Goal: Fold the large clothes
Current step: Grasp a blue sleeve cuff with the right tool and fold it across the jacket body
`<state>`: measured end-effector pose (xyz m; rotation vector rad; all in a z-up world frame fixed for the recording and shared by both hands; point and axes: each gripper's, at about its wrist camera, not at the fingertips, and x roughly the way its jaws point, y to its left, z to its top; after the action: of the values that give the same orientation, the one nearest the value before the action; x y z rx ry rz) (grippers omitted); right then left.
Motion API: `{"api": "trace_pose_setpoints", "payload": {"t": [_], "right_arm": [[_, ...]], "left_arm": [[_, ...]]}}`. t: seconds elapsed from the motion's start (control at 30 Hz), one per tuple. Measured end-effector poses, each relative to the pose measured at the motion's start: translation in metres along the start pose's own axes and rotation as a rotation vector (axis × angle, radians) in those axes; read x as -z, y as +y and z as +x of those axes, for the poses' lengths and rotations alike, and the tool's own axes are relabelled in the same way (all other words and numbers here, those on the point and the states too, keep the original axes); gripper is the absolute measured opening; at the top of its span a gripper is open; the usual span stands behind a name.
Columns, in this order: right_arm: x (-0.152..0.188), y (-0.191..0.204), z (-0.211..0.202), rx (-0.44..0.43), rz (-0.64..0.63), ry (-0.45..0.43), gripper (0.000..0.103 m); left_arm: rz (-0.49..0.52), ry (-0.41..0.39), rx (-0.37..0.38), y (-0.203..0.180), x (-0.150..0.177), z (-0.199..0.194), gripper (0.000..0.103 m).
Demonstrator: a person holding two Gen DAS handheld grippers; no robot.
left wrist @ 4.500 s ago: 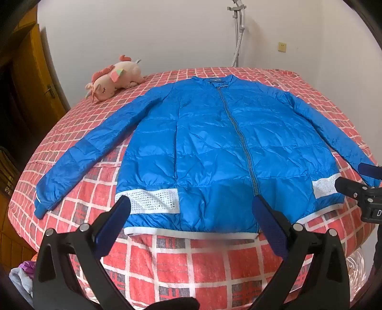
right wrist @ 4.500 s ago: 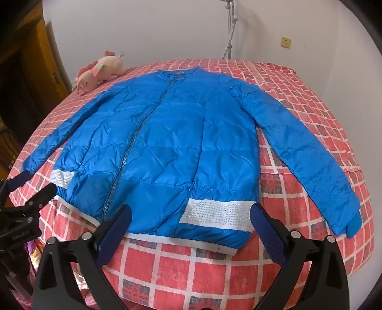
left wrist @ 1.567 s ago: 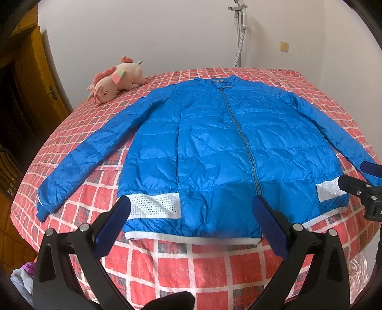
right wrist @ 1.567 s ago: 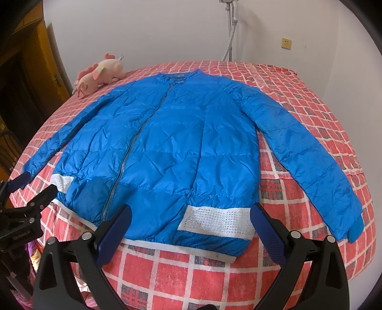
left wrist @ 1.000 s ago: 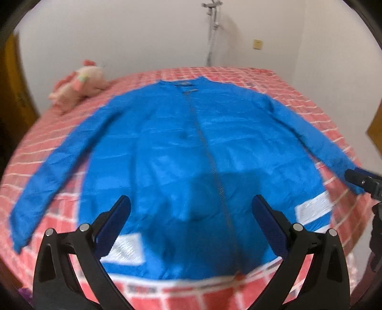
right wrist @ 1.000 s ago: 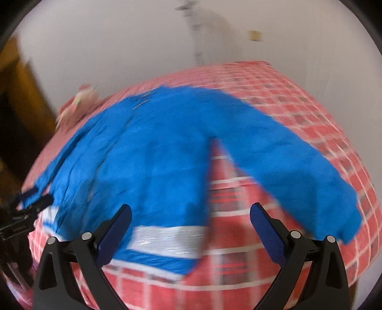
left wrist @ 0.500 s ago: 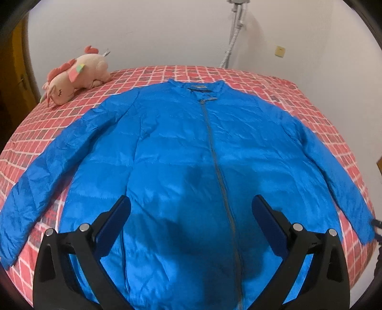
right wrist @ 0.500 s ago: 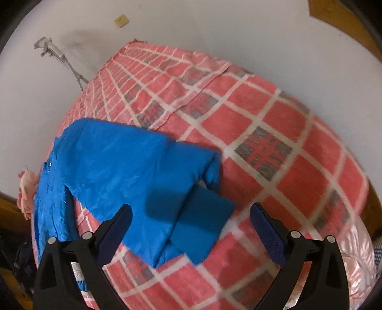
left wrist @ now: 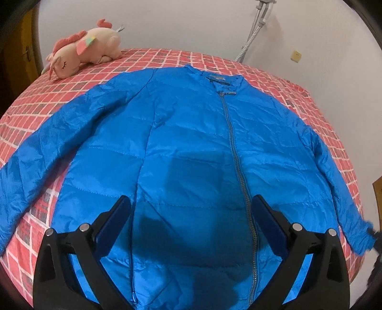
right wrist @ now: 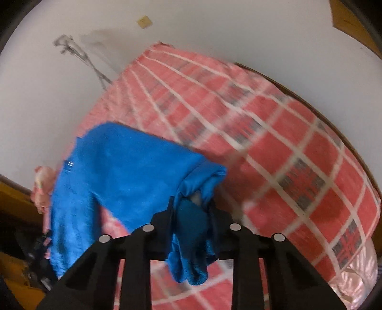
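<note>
A bright blue zip-up puffer jacket (left wrist: 191, 147) lies flat, front up, on a bed with a red checked cover (left wrist: 167, 57). My left gripper (left wrist: 188, 221) hovers open above the jacket's lower front, nothing between its fingers. In the right wrist view my right gripper (right wrist: 192, 214) has its jaws closing on the cuff of the jacket's right sleeve (right wrist: 191, 229); the cuff is bunched between the pads and hangs below them. That sleeve end (left wrist: 358, 238) also shows at the right edge of the left wrist view, where a dark bit of the right gripper meets it.
A pink plush toy (left wrist: 83, 50) lies at the bed's far left corner. A white wall (left wrist: 191, 23) with a hose fitting (left wrist: 257, 21) runs behind the bed. The bed's right edge (right wrist: 346, 147) drops beside another wall.
My right gripper went from wide open above the sleeve end to closed around the cuff, which now bunches and lifts. My left gripper has moved in over the jacket's front.
</note>
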<state>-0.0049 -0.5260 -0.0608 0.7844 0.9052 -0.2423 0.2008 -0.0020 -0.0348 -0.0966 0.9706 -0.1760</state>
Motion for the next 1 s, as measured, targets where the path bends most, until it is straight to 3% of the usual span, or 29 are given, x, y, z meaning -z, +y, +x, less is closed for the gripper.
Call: {"api": "trace_pose_setpoints", "payload": {"t": [0.13, 0.27, 0.53, 0.73, 0.8, 0.83, 0.9, 1.0], "right_arm": [[-0.028, 0.058, -0.007, -0.046, -0.094, -0.051, 0.024], [-0.056, 0.131, 0.014, -0.069, -0.211, -0.064, 0.023], [-0.059, 0.251, 0.110, -0.125, -0.393, 0.073, 0.023], [-0.049, 0.293, 0.164, -0.168, -0.460, 0.161, 0.024], [-0.046, 0.304, 0.175, -0.228, -0.485, 0.202, 0.030], [-0.044, 0.308, 0.179, -0.284, -0.491, 0.233, 0.039], [-0.041, 0.311, 0.181, -0.409, -0.497, 0.290, 0.048], [-0.038, 0.309, 0.172, -0.456, -0.517, 0.282, 0.048]], "left_arm": [[0.031, -0.023, -0.016, -0.004, -0.001, -0.006, 0.099], [0.031, -0.025, -0.015, -0.003, -0.007, -0.011, 0.099], [0.051, -0.006, -0.043, 0.001, -0.035, -0.003, 0.099], [0.080, 0.000, -0.073, 0.000, -0.057, 0.015, 0.099], [0.085, 0.004, -0.057, -0.003, -0.063, 0.020, 0.099], [0.089, 0.007, -0.046, -0.005, -0.065, 0.022, 0.099], [0.089, 0.010, -0.027, -0.008, -0.069, 0.025, 0.099], [0.088, 0.019, 0.001, -0.014, -0.070, 0.028, 0.099]]}}
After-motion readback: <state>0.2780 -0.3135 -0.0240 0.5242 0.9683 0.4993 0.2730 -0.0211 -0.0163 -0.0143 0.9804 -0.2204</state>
